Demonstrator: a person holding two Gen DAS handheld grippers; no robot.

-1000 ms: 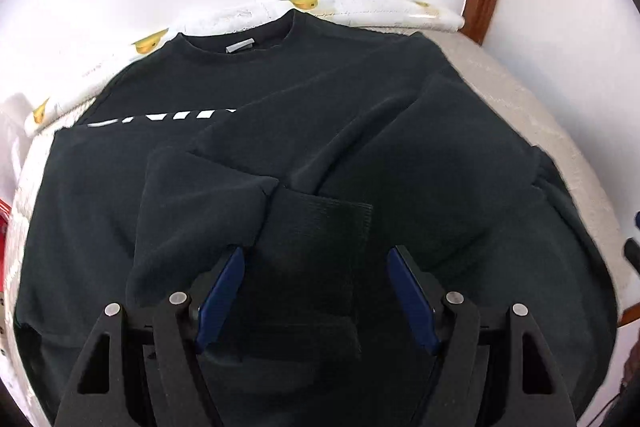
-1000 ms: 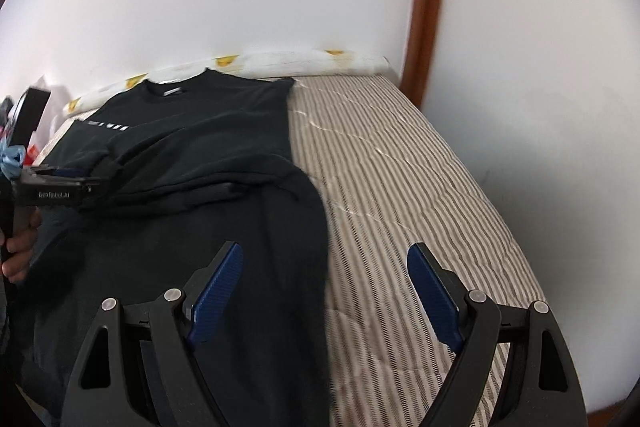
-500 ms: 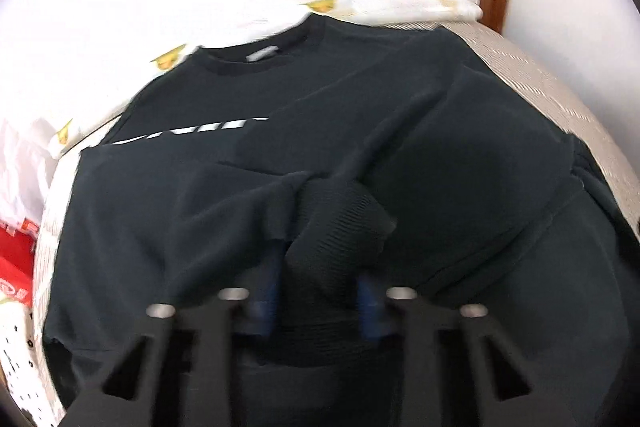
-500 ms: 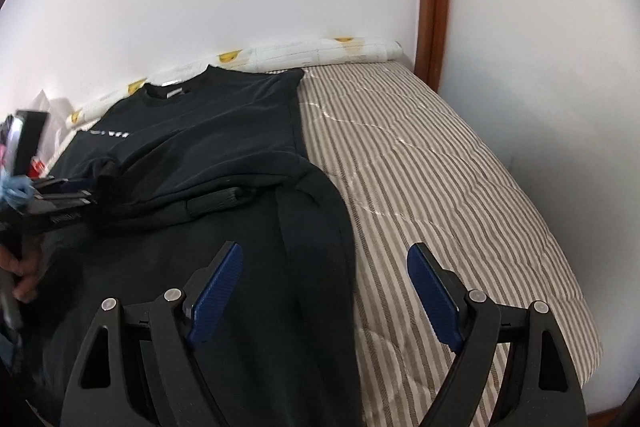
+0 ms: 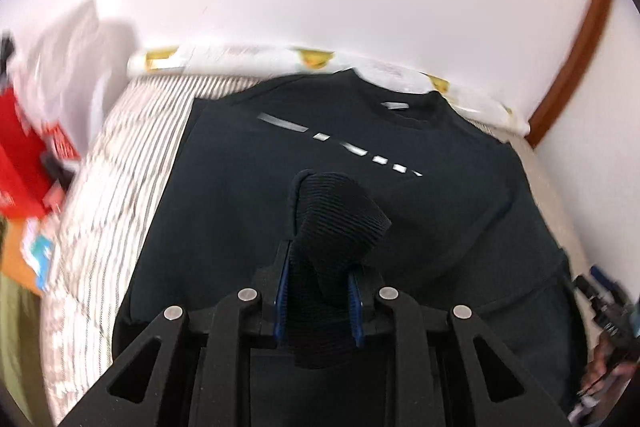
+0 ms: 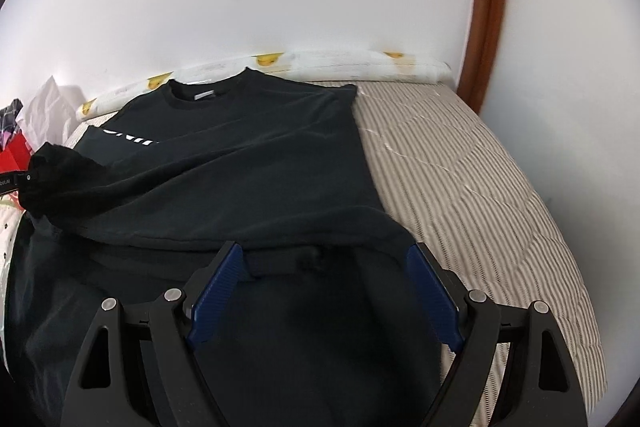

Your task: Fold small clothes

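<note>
between my left fingers sits the ribbed cuff of the black sweatshirt, pinched tight, its tip poking up and forward past the blue pads. that sweatshirt lies flat on the striped bed, collar toward the wall and the pillow, hem toward me. in the right wrist view i can see the held sleeve stretched leftward across the chest, raised at the cuff end off the left edge of the body.

my right gripper is spread wide, gripping nothing, hovering low over the lower right part of the shirt, close to a dark fold of cloth lying crosswise just ahead of its tips.

so the key line: the sleeve's long axis runs side to side across the torso, and the left hand owns its free end. i reckon the sleeve gets laid flat next, and the left is the only one placed to do it. watch for bunching near the shoulder.
</note>
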